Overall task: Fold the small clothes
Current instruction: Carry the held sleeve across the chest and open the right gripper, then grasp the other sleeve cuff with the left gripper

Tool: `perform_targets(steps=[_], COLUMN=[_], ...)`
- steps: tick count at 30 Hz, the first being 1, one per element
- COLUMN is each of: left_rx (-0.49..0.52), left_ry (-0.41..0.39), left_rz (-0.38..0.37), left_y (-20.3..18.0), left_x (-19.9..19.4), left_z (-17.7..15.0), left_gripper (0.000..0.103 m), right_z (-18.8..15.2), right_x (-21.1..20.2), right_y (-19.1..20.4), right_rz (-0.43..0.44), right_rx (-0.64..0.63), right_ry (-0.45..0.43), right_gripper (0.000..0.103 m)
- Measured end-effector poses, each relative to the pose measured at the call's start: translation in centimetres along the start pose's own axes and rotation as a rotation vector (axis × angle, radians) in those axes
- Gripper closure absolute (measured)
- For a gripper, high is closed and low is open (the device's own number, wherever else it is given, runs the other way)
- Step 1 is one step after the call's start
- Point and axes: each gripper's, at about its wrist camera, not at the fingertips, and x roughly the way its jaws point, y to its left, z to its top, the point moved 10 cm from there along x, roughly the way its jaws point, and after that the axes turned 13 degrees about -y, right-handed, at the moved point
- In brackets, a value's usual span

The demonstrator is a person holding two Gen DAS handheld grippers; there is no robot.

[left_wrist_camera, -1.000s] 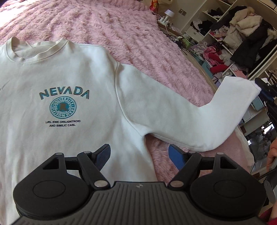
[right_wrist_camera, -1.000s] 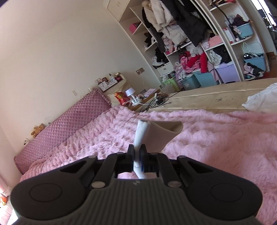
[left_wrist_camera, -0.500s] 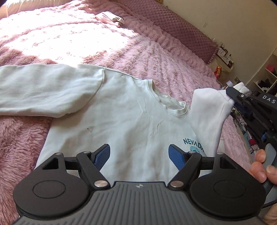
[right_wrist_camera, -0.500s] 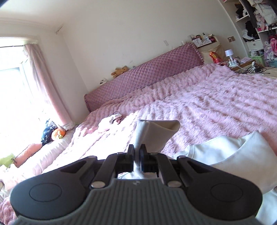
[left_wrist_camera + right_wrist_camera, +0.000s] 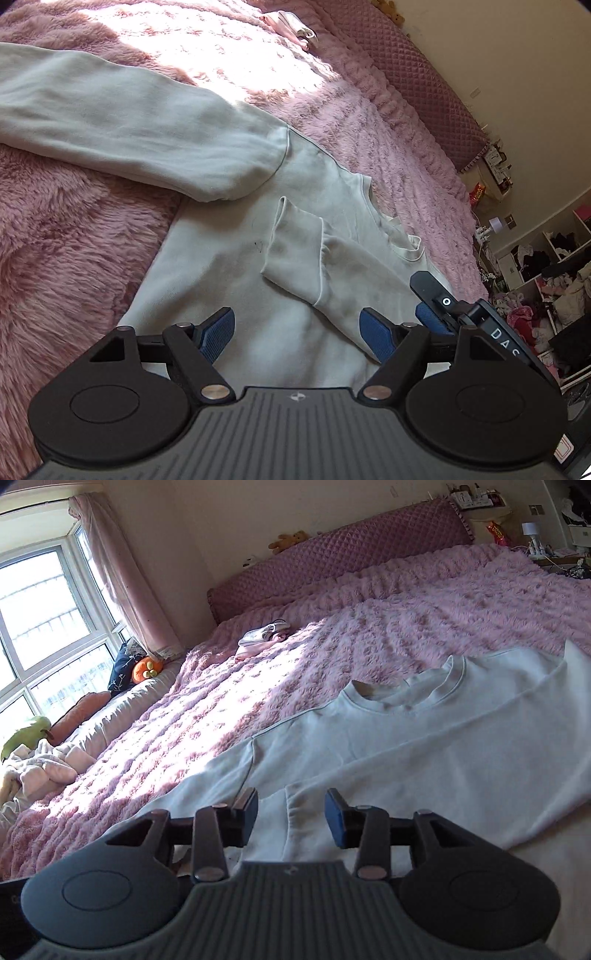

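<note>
Fluffy pink bedspread (image 5: 424,602) stretching bare to the far headboard, white cotton sweatshirt (image 5: 229,280) flat on its near part, one sleeve (image 5: 332,269) folded across the chest, left gripper (image 5: 297,334) wide and empty, right gripper (image 5: 291,814) opening, cuff edge loose between its jaws.

Sweatshirt (image 5: 229,266) print hidden (under sleeve (image 5: 332,266))
</note>
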Motion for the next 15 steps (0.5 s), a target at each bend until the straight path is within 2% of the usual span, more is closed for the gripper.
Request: perform_targets(steps=[3, 5, 7, 11, 13, 15], left_rx=[-0.028, -0.049, -0.079, -0.126, -0.184, -0.218], left_ry=[0.040, 0.047, 0.046, 0.020, -0.022, -0.037], left_rz=[-0.012, -0.016, -0.032, -0.001, -0.006, -0.017], left_y=[-0.7, -1.1, -1.4, -1.0, -0.6, -0.5], left_x=[2.0, 3.2, 4.4, 6.5, 7.2, 7.9], left_z=[-1.2, -1.8, -2.2, -2.1, -1.4, -0.6], left_gripper=[0.014, 0.014, 0.014, 0.014, 0.014, 0.013], right_z=[3.1, 4.4, 5.0, 5.5, 5.5, 5.2], right_x=[-3.6, -5.0, -6.2, -8.9, -9.6, -10.2], right_y=[-5.2, -9.3, -12.8, -19.6, -21.1, -22.2], right_rz=[-0.152, -0.255, -0.347, -0.469, -0.498, -0.527], right_rx=[-0.178, -0.304, -0.378, -0.343, -0.343, -0.375], right_ry=[-0.055, -0.040, -0.026, 0.031, 0.034, 0.027], right_gripper=[0.059, 0.059, 0.059, 0.059, 0.058, 0.052])
